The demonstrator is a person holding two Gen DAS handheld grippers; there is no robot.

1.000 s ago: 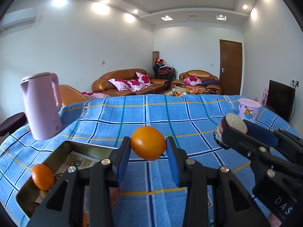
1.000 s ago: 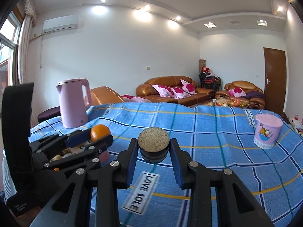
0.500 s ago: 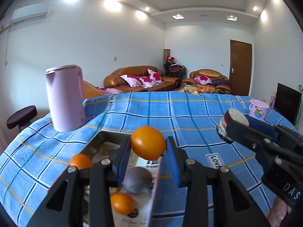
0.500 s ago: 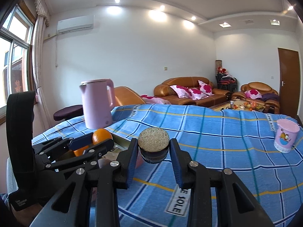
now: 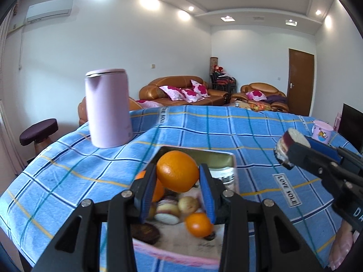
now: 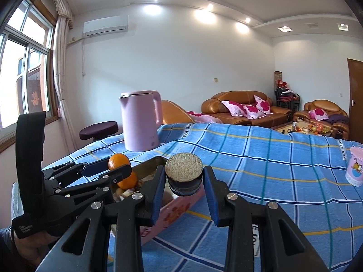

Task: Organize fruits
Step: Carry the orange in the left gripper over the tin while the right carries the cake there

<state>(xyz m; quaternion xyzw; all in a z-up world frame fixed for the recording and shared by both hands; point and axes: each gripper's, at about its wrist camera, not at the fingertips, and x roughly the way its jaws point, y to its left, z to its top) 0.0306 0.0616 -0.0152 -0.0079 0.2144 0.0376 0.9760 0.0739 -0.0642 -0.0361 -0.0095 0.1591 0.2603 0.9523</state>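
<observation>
My left tool (image 5: 178,176) is clamped on an orange (image 5: 177,170), hanging over the tin tray (image 5: 211,156) on the counter (more oranges and other fruit lie inside). My right tool (image 6: 184,182) grips a dark cut fruit half (image 6: 184,176), just beside the tray's pink wall (image 6: 179,210).

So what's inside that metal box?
The box holds an orange, pale roundish fruits and a dark one. The left gripper and its orange hide the rest.
</observation>
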